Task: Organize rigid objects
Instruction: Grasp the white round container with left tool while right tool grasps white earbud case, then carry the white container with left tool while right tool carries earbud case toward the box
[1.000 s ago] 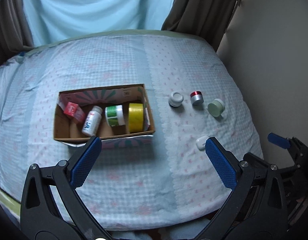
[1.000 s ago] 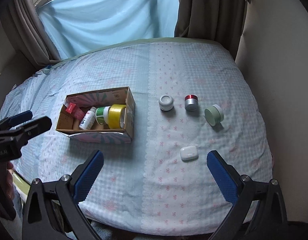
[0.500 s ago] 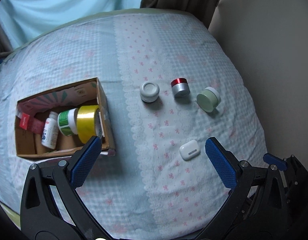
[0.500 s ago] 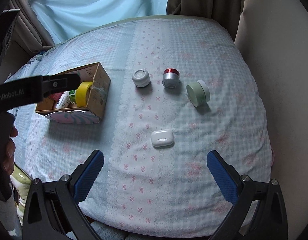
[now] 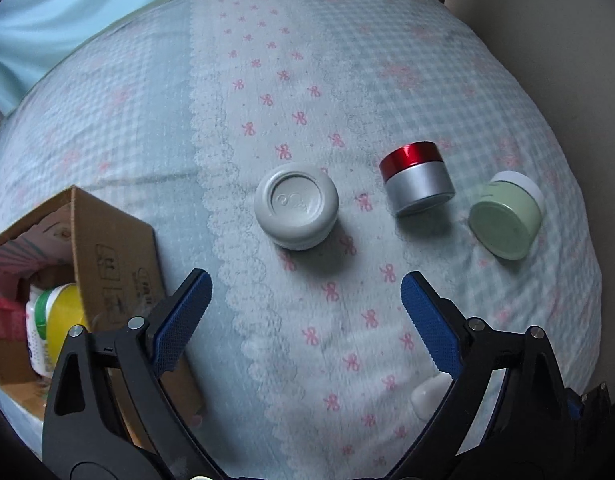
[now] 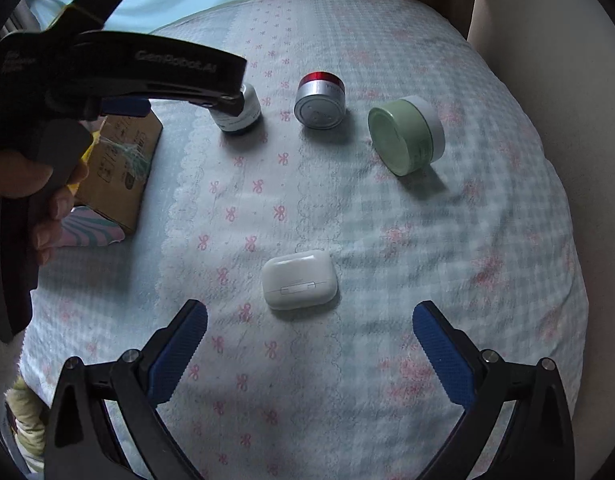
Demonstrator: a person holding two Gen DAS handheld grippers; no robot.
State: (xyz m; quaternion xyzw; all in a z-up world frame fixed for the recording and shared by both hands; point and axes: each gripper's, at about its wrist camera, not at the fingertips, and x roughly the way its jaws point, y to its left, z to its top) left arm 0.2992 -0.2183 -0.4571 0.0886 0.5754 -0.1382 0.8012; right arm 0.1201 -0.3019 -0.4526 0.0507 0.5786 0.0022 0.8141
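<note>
My left tongs (image 5: 306,288) stand apart with nothing between them, their jaws having just closed in a little; the squat grey round plastic jar (image 5: 296,205) sits on the bed just ahead of them. It looks light, stiff and smooth, so I'd pinch across its ribbed sides. My right tongs (image 6: 310,322) gape empty above the glossy white earbud case (image 6: 299,279), likely slippery.

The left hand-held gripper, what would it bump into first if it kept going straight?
Probably the grey jar. The left hand-held gripper, jaws open and empty, points at the cloth just short of it, though depth is unclear.
</note>
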